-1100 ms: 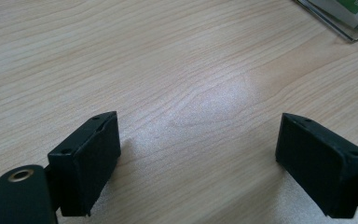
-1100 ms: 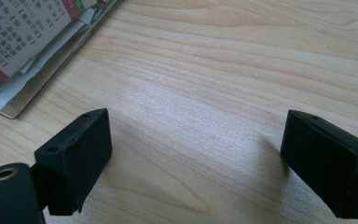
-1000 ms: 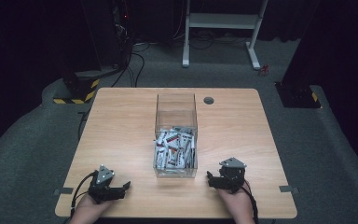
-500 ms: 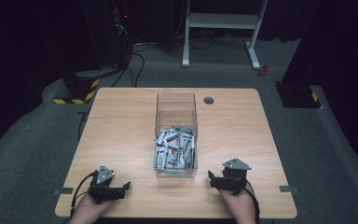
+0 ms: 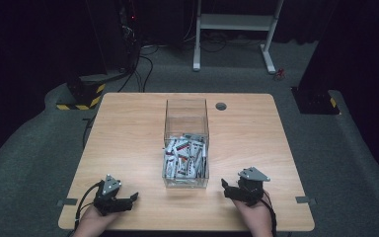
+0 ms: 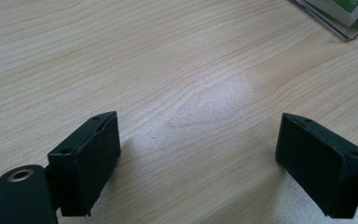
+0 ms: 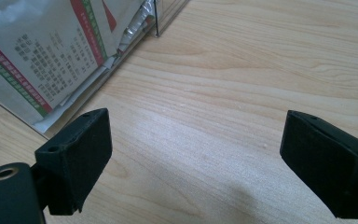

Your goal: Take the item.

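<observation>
Since a second ago the right gripper (image 5: 225, 186) has slid a little to the right along the table's (image 5: 128, 138) near edge and turned its jaws toward the box (image 5: 186, 148); the left gripper (image 5: 131, 198) has not shifted. Going left to right: the left gripper rests at the near left, jaws spread wide over bare wood with nothing between them. The clear box stands mid-table, its near half heaped with packets (image 5: 185, 157), the far half looking empty. The right gripper sits at the near right, just beside the box's near corner, jaws likewise wide apart and empty. I judge the work hardly begun: no packet lies outside the box and neither gripper has reached in. Everything is left to do. How many packets there are, and how deep the heap goes, cannot be told. In the right gripper view the print on the packets (image 7: 51, 56) is too blurred to read, and the box is cut off at the frame edge
</observation>
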Motion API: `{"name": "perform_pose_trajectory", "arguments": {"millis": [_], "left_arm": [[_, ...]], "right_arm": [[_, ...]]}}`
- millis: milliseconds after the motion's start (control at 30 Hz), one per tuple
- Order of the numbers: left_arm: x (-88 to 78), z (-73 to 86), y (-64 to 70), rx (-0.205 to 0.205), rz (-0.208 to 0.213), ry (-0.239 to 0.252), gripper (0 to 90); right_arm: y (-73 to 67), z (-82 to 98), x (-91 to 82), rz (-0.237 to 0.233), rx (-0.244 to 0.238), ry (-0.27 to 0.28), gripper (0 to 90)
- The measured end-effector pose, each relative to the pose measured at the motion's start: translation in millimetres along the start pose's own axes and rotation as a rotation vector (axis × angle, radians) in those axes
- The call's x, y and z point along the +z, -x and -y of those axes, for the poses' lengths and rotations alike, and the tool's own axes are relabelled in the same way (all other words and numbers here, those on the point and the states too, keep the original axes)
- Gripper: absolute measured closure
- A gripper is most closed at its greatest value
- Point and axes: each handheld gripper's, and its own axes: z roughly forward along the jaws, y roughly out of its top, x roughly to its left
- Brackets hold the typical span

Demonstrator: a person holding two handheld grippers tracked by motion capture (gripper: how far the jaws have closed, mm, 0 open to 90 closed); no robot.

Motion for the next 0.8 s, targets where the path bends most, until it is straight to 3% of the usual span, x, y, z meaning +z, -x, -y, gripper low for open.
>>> {"name": "perform_pose_trajectory", "arguments": {"millis": [367, 800], "left_arm": [[0.0, -0.1, 0.0, 0.001, 0.000, 0.000, 14.0], [0.0, 0.1, -0.3, 0.003, 0.003, 0.000, 14.0]], "right_arm": [[-2.7, -4.2, -6.8, -0.016, -0.005, 0.047, 9.9], [-7.7, -27.5, -20.0, -0.023, -0.030, 0.108, 12.3]]}}
